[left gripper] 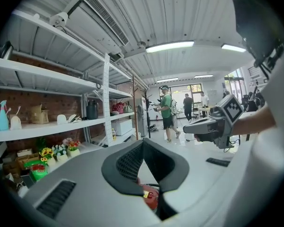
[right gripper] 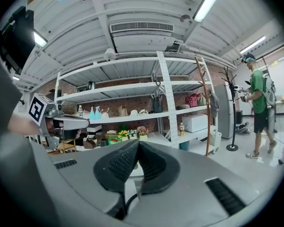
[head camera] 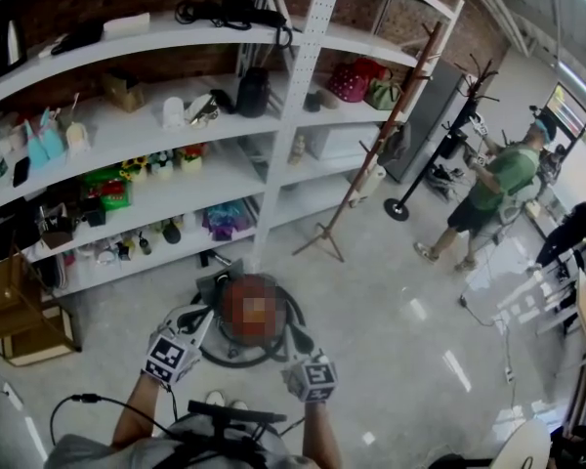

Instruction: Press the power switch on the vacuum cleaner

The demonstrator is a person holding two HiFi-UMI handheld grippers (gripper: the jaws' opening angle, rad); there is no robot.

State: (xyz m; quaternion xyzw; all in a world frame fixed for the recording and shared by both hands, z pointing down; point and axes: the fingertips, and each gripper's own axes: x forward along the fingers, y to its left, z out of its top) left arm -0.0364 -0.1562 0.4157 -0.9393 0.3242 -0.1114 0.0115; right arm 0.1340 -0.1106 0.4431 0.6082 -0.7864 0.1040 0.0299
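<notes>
The round dark-red canister vacuum cleaner (head camera: 255, 281) sat on the pale glossy floor (head camera: 391, 301) right in front of the person, w/ its black hose (head camera: 232, 359) looped round the base; a mosaic patch covered most of its top, so the power switch couldn't be made out. The left gripper (head camera: 201, 313) hovered above the vac's left edge and the right gripper (head camera: 295, 340) above its right edge, neither touching it as far as could be told. In both gripper views the dark ribbed pads met at the tips, closed on nothing; a bit of the red shell showed low in the left gripper's view, behind its jaws. Handling, as a guess: the canister looked like hard, smooth plastic, fairly heavy and probably on wheels, so it could roll or slide on that floor if pushed sideways. The switch prob. needs no grasp at all, just a straight downward poke w/ closed jaw tips, pressing into the body rather than across it. The white metal shelving (head camera: 303, 86) stood behind it, and a person in a green shirt (head camera: 498, 179) was well apart, far right.
</notes>
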